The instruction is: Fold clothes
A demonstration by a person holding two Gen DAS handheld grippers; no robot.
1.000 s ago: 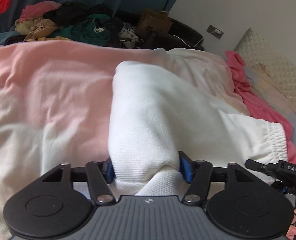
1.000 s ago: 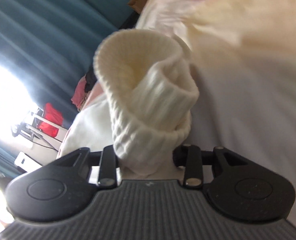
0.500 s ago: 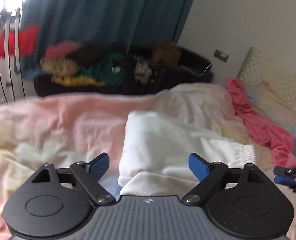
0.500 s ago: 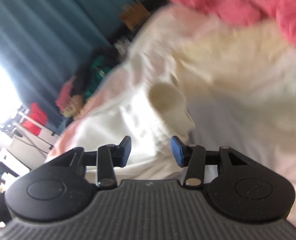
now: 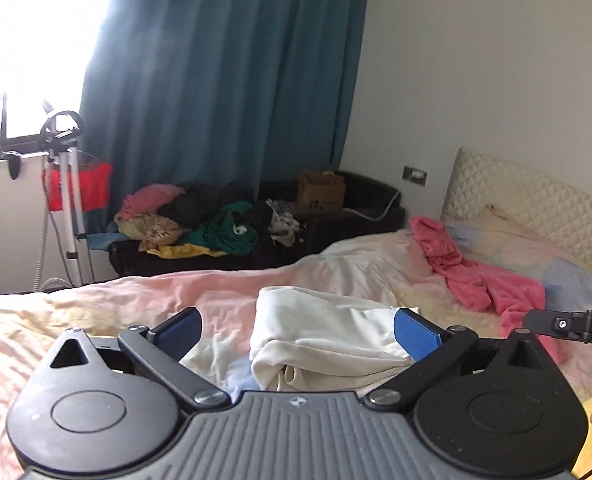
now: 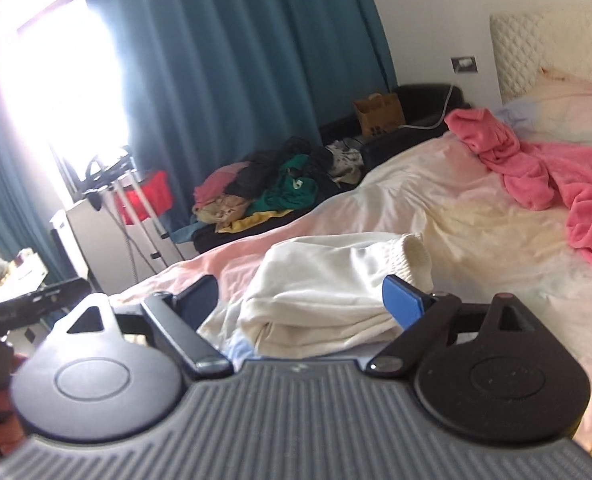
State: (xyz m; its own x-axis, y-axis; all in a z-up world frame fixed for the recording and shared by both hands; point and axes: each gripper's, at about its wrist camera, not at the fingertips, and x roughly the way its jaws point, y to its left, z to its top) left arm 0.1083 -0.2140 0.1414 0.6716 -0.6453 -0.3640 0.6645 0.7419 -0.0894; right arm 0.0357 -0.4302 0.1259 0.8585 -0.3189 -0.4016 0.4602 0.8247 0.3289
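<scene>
A white garment (image 5: 323, 332) lies folded in a low stack on the bed (image 5: 136, 292), with a ribbed cuff at its right end; it also shows in the right wrist view (image 6: 335, 292). My left gripper (image 5: 297, 330) is open and empty, raised just in front of the stack. My right gripper (image 6: 301, 298) is open and empty too, raised in front of the same stack. Neither touches the cloth.
A pink garment (image 5: 483, 280) lies crumpled on the bed to the right, also in the right wrist view (image 6: 543, 176). A dark sofa behind holds a heap of clothes (image 5: 200, 228) and a brown box (image 5: 321, 194). A tripod (image 5: 62, 200) stands left by the window. Quilted headboard (image 5: 535, 216) at right.
Both grippers let go of the white garment, opened wide and drew back and up from the bed. The garment dropped into a folded stack.
</scene>
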